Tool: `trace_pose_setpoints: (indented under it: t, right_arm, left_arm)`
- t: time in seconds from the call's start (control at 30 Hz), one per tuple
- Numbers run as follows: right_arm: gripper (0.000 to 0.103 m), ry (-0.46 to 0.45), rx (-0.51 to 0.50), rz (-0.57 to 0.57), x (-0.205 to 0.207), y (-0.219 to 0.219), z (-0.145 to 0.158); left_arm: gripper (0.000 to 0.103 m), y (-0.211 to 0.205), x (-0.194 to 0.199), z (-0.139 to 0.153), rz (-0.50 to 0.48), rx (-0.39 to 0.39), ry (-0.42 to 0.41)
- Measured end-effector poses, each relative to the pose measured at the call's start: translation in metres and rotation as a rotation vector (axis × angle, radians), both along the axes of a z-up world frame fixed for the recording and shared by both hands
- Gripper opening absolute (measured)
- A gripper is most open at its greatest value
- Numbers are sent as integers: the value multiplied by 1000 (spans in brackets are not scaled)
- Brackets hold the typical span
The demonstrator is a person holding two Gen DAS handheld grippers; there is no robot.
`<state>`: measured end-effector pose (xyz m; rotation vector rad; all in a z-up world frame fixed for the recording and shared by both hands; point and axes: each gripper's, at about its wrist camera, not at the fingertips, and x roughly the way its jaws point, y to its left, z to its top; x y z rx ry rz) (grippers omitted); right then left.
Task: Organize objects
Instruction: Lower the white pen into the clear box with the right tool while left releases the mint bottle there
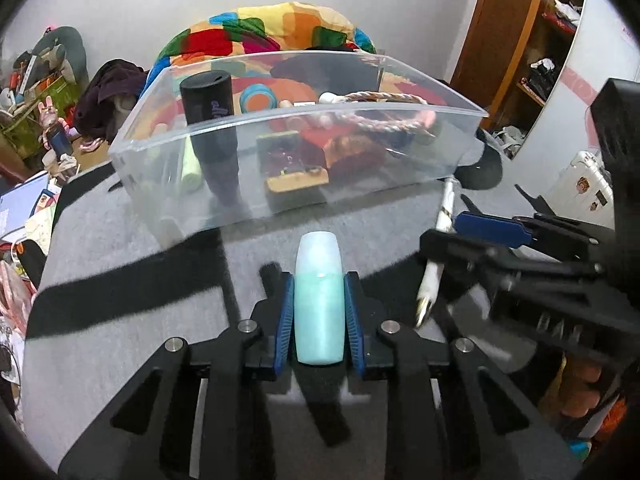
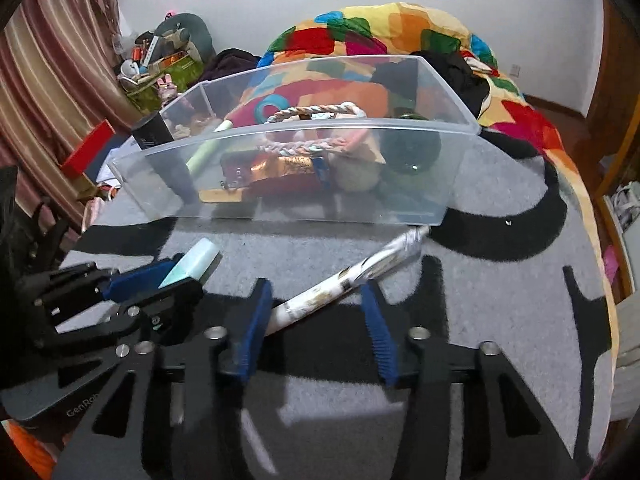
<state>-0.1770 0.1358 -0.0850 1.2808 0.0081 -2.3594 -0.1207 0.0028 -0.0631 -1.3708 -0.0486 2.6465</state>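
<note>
My left gripper (image 1: 319, 276) is shut on a pale turquoise tube (image 1: 319, 312), held upright between the blue pads just above the grey blanket. The right wrist view shows this gripper (image 2: 172, 276) and the tube (image 2: 192, 264) at the left. A white patterned pen (image 2: 344, 276) lies slantwise on the blanket between the pads of my right gripper (image 2: 316, 312). The jaws stand apart around it, and its lower end is close to the left pad. A clear plastic bin (image 1: 280, 196) stands just beyond. It holds a black cylinder (image 1: 212, 120), a braided rope (image 1: 384, 98) and other small items.
The grey blanket with black shapes (image 2: 500, 300) covers the bed under both grippers. A colourful quilt (image 1: 280, 28) is heaped behind the bin. Cluttered boxes and toys (image 1: 40, 100) stand at the left, and a wooden wardrobe (image 1: 532, 40) and a white case (image 1: 584, 184) at the right.
</note>
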Motion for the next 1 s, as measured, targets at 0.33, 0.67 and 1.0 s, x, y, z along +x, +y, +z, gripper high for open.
trace_pose_setpoints:
  t: [0.33,0.67,1.0]
  right_arm:
    - [10,-38,4,-12,16,38,-1]
    - [62,-59,-24,-182,-10,22,1]
    - [30,32,159,-184,-8,6,-4]
  left_arm:
    - [24,3,31,5,-24,9,2]
    - [37,2,27,6,21,-16,18]
    - [49,3,37,3,30,-20,44]
